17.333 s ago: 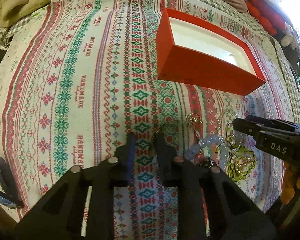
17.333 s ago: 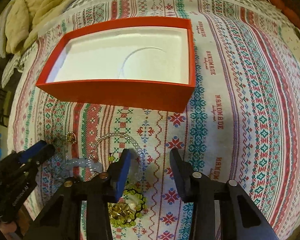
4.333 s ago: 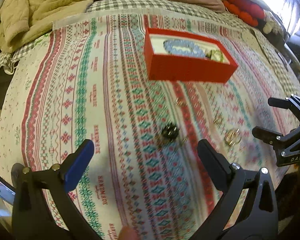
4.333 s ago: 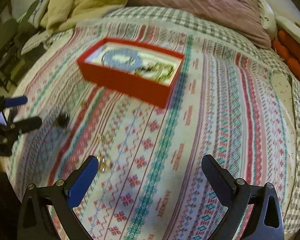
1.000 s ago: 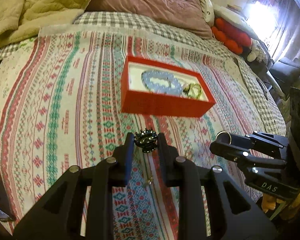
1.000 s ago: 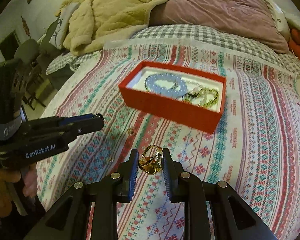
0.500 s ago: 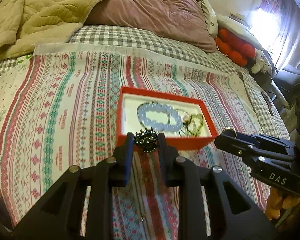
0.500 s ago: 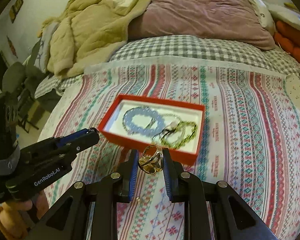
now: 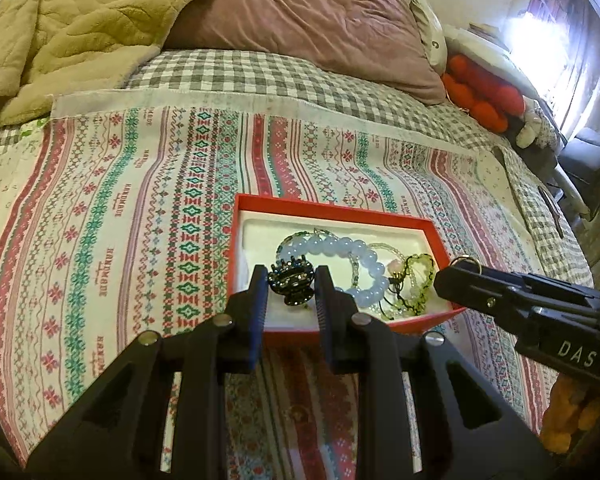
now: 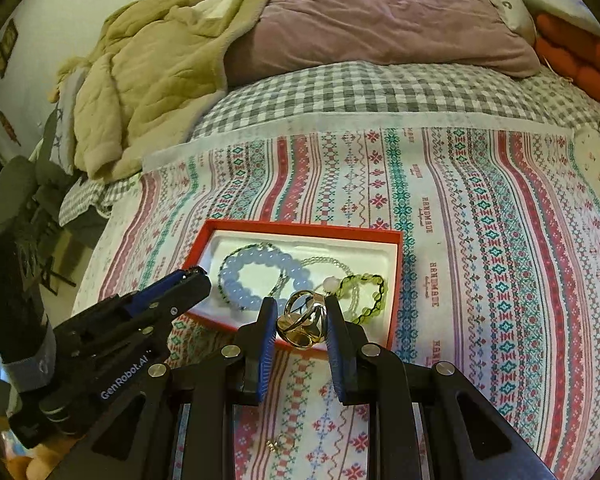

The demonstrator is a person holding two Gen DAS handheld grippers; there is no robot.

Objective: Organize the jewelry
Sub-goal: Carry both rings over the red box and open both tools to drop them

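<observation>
left wrist: left gripper (image 9: pixel 292 280) clamped on dark claw clip (image 9: pixel 291 281) above red box (image 9: pixel 328 212); stiff, prongs snag beads.
right wrist: right gripper (image 10: pixel 302 320) pinching gold rings (image 10: pixel 302 319) at box's near edge; light, slippery, grip across bands.

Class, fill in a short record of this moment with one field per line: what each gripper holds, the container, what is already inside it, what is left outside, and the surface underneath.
left gripper: shut on a black claw clip, above the box's near-left part
right gripper: shut on a gold ring piece, at the box's near edge
container: red box, open, white lining
inside: blue bead bracelet, green bead bracelet, clear bead strand
outside: small gold item on the cloth
surface: patterned cloth on a bed
</observation>
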